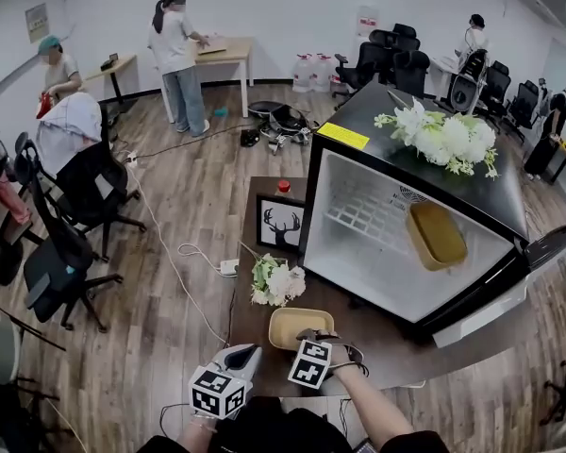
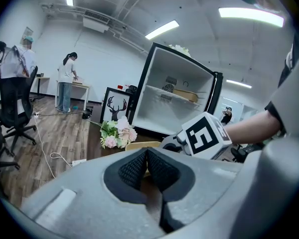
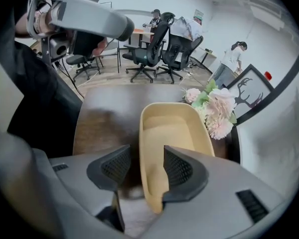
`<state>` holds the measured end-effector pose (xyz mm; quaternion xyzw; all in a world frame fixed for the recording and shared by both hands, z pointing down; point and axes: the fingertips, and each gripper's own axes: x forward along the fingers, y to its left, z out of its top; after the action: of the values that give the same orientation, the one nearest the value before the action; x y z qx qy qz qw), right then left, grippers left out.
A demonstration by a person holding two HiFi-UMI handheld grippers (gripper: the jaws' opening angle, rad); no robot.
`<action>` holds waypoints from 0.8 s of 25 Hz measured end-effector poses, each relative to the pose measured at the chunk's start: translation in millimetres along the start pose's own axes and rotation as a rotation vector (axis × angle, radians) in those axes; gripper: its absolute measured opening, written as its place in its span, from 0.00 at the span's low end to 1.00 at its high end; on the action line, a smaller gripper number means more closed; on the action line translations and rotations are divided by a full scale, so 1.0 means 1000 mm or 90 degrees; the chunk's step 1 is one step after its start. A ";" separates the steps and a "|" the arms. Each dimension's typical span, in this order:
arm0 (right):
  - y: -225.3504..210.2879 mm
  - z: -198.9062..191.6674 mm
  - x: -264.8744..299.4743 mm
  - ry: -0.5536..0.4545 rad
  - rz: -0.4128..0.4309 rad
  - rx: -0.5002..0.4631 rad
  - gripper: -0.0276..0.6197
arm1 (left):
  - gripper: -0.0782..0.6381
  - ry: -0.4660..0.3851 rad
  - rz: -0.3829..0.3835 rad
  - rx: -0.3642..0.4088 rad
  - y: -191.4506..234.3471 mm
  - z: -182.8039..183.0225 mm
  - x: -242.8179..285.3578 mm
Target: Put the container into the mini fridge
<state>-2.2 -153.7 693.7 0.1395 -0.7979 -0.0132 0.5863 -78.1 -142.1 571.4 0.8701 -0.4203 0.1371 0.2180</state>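
Observation:
A yellow oval container lies on the dark table in front of the open mini fridge. My right gripper points down at its near end, open. In the right gripper view the container's side wall stands between the pads of my right gripper, one pad inside the container and one outside, with gaps showing. A second yellow container rests on the fridge shelf. My left gripper hovers to the left over the table's edge, shut and empty.
The fridge door hangs open at the right. A pink and white bouquet and a framed deer picture stand on the table behind the container. Flowers top the fridge. Office chairs, a floor cable and people are at the left and back.

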 end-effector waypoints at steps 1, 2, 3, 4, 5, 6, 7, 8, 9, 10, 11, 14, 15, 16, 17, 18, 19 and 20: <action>0.000 -0.002 0.003 0.007 0.000 -0.005 0.36 | 0.12 0.001 0.001 -0.001 0.000 -0.001 0.000; 0.001 -0.003 0.005 0.013 0.006 -0.005 0.34 | 0.12 0.001 0.001 -0.001 0.000 -0.001 0.001; 0.003 -0.003 0.007 0.016 0.013 -0.003 0.33 | 0.12 0.001 0.002 -0.001 0.001 -0.001 0.001; 0.003 -0.002 0.009 0.018 0.016 -0.002 0.33 | 0.12 0.000 0.003 0.000 0.002 0.000 0.001; 0.003 -0.002 0.010 0.020 0.013 -0.006 0.32 | 0.12 -0.001 0.003 0.001 0.002 0.001 0.002; 0.002 -0.002 0.012 0.023 0.008 -0.012 0.30 | 0.12 -0.002 0.003 0.001 0.003 0.001 0.002; 0.001 -0.003 0.014 0.027 0.003 -0.018 0.28 | 0.12 -0.003 0.002 0.001 0.002 0.002 0.004; 0.000 -0.004 0.016 0.029 0.001 -0.021 0.26 | 0.12 -0.004 0.001 0.002 0.002 0.002 0.005; -0.001 -0.004 0.016 0.029 0.001 -0.020 0.23 | 0.12 -0.005 0.001 0.003 0.002 0.003 0.007; -0.002 -0.002 0.016 0.026 0.001 -0.018 0.20 | 0.12 -0.005 0.001 0.004 0.003 0.004 0.008; -0.002 0.000 0.016 0.022 0.001 -0.015 0.19 | 0.12 -0.005 0.000 0.006 0.003 0.005 0.009; -0.004 -0.001 0.015 0.024 -0.009 -0.020 0.13 | 0.12 0.000 -0.005 0.005 0.002 0.005 0.012; -0.005 -0.003 0.015 0.026 -0.014 -0.022 0.11 | 0.12 0.000 -0.006 0.005 0.001 0.005 0.013; -0.006 -0.003 0.016 0.026 -0.018 -0.024 0.10 | 0.12 0.000 -0.007 0.005 0.000 0.005 0.014; -0.007 -0.004 0.015 0.027 -0.021 -0.027 0.08 | 0.12 -0.001 -0.008 0.005 0.000 0.005 0.015; -0.007 -0.004 0.015 0.027 -0.023 -0.030 0.08 | 0.12 -0.002 -0.009 0.005 0.000 0.006 0.016; -0.007 -0.004 0.015 0.027 -0.025 -0.031 0.07 | 0.12 -0.002 -0.010 0.004 0.000 0.006 0.016; -0.007 -0.003 0.014 0.026 -0.025 -0.032 0.07 | 0.12 -0.002 -0.011 0.004 0.000 0.006 0.016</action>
<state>-1.3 -163.0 706.2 0.1404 -0.7821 -0.0418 0.6057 -67.8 -156.1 573.3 0.8746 -0.4127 0.1351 0.2159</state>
